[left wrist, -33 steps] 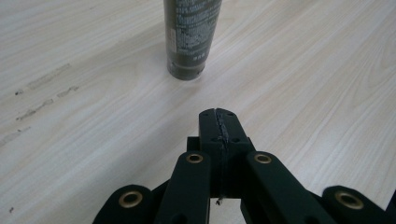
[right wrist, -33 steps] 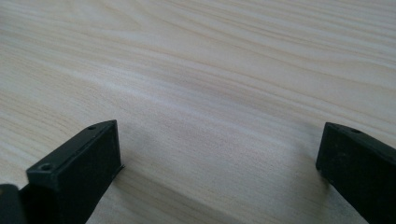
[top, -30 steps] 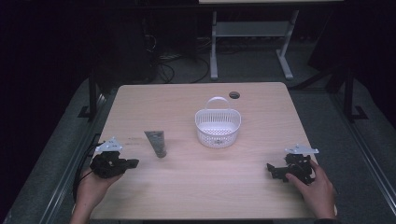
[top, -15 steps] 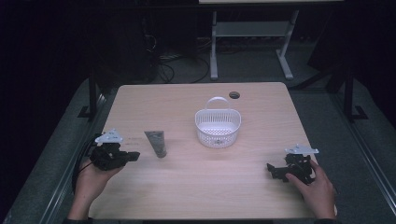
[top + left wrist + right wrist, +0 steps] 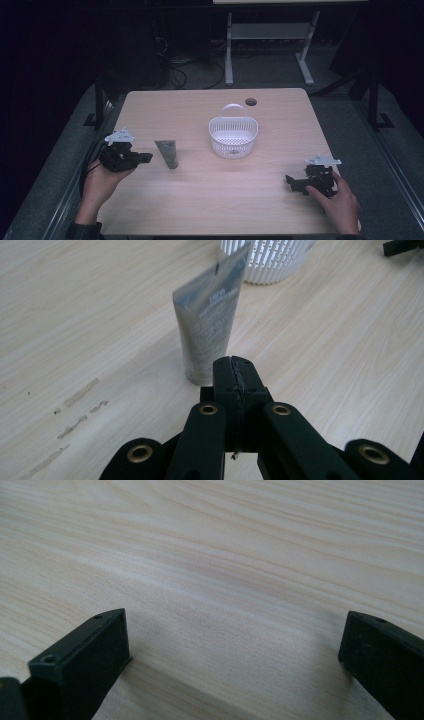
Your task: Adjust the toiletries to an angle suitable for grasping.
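At the tabletop's (image 5: pixel 200 200) left edge, the left tongs (image 5: pixel 142 158) have lifted and edged toward the grey tube (image 5: pixel 167 152), jaws pressed together and empty; they must part before grasping. Right tongs (image 5: pixel 295 181) rest unmoved, jaws apart.

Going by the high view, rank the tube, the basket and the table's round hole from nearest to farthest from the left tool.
1. Tube: just right of the left tool, lying flat on the table.
2. Basket: farther right, near the table's middle.
3. Hole: beyond the basket, near the far edge.
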{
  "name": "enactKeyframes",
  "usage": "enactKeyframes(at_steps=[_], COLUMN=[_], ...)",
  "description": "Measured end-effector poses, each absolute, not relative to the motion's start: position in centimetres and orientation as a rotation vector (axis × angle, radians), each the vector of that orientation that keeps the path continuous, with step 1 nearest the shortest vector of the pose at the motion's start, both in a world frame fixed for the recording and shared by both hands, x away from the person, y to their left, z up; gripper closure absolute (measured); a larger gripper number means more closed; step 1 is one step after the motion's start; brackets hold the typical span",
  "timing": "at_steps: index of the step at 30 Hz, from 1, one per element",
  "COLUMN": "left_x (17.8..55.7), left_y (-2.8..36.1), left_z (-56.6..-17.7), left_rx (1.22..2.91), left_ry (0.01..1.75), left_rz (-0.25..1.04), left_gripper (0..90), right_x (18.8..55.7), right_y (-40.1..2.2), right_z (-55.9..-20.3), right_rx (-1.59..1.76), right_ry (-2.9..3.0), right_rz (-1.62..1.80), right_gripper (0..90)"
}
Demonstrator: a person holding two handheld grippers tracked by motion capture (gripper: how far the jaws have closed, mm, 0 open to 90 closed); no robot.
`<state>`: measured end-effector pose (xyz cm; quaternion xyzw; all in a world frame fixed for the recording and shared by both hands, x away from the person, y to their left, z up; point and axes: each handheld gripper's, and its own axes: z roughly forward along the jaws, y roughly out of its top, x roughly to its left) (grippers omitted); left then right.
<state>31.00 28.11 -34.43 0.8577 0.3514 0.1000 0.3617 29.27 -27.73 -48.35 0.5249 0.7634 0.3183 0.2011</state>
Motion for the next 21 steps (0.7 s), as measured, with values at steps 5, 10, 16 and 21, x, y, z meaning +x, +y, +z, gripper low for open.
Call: enactKeyframes(at_steps=[5,10,16,21], left_x=[31.5,32.0,32.6,33.0], left_y=[28.1,28.0,28.0,27.8], left_z=[-33.7,-33.3,-33.2,-33.2], left_rx=[2.208,2.215,2.212,2.214], left_ry=[0.904,0.899,0.901,0.904], left_rz=[0.268,0.276,0.277,0.276], left_gripper=[89.6,89.5,89.5,89.5], right_x=[29.3,29.3,29.3,29.3], right_y=[-27.7,-27.7,-27.7,-27.7], right_z=[-48.3,-48.4,-48.4,-48.4], right_rx=[1.467,1.466,1.466,1.466], right_ry=[2.133,2.132,2.132,2.132], right_rz=[0.889,0.89,0.89,0.89], right_gripper=[0.0,0.0,0.0,0.0])
